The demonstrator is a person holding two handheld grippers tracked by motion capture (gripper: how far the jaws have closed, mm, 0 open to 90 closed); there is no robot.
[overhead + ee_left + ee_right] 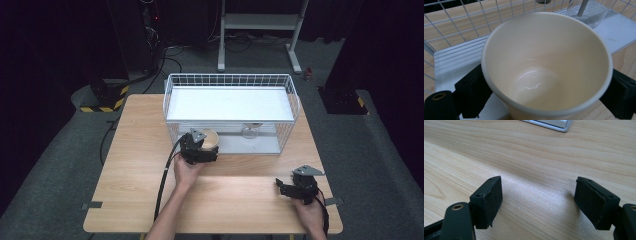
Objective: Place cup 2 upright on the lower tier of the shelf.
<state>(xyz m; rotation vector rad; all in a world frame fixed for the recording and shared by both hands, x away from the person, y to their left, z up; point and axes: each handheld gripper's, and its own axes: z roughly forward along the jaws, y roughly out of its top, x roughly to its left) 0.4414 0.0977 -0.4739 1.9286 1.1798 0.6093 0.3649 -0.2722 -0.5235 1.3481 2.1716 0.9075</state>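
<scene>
L gripper [204, 145]: jaws wide, pads pressed on both sides of cup; held in L hand [186, 171], cable trailing back toward table's near edge.
Cup [546, 65]: cream, empty, mouth open toward the L gripper cam; clamped between L jaws; tilted slightly; at front-left opening of rack, partly over its tray.
Rack [172, 95]: white wire, directly ahead of L gripper; mesh wall seen behind cup in L gripper view.
Tray [250, 146]: light grey, rack floor; just under and beyond cup.
Shelf [230, 104]: white, rack top level, above and ahead of L gripper.
Glass [589, 12]: clear, ahead-right of cup in L gripper view, on tray; apart from cup.
R gripper [537, 202]: jaws apart, nothing between pads; bare wood beneath. Held in R hand [311, 212] near table's near-right corner, well apart from L gripper and cup.
Table [130, 190]: light wood, under both grippers.
Tray corner: seen ahead at top of R gripper view, well apart from R jaws.
</scene>
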